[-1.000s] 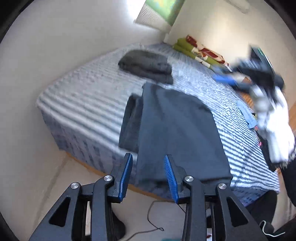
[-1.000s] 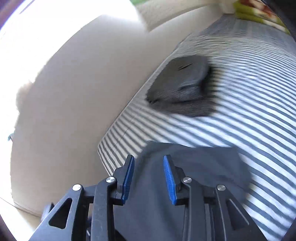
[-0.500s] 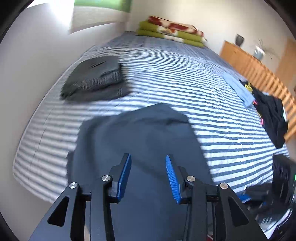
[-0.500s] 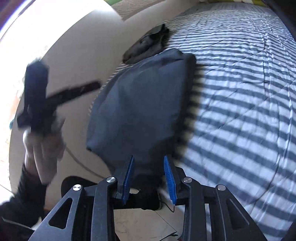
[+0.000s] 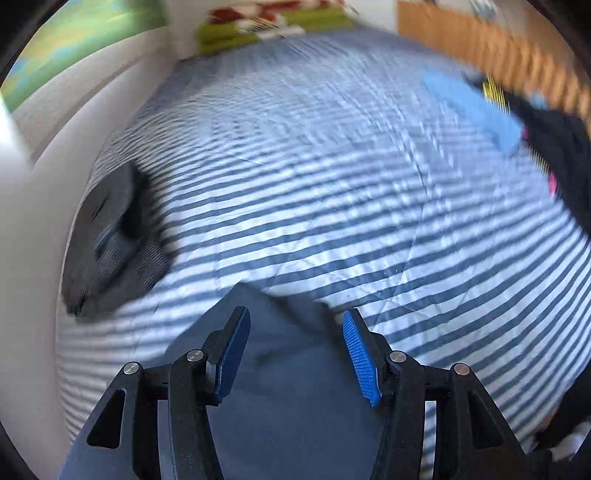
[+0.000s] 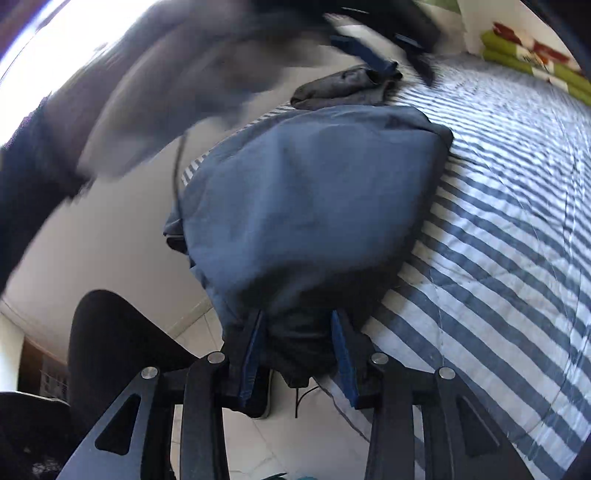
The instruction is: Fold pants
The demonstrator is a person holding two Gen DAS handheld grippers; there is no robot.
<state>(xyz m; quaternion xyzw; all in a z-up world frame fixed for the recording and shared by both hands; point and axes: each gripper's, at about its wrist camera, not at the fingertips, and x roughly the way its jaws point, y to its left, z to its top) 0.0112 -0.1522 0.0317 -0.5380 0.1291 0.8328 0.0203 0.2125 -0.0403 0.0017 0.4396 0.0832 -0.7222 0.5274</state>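
Dark blue pants [image 6: 306,206] lie folded at bed's edge

The left claw [image 5: 293,350] hangs spread wide above dark pants [image 5: 273,398] on the striped bed [image 5: 369,184].

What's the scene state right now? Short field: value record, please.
surface: striped bed
target: dark blue pants, partly folded, near end hanging off the bed edge
left gripper: open, above the pants' far end
right gripper: fingers astride the bunched near end, gap between them still wide
other: grey folded garment beyond the pants, by the wall; green pillows at the far end
blur: both views motion-blurred
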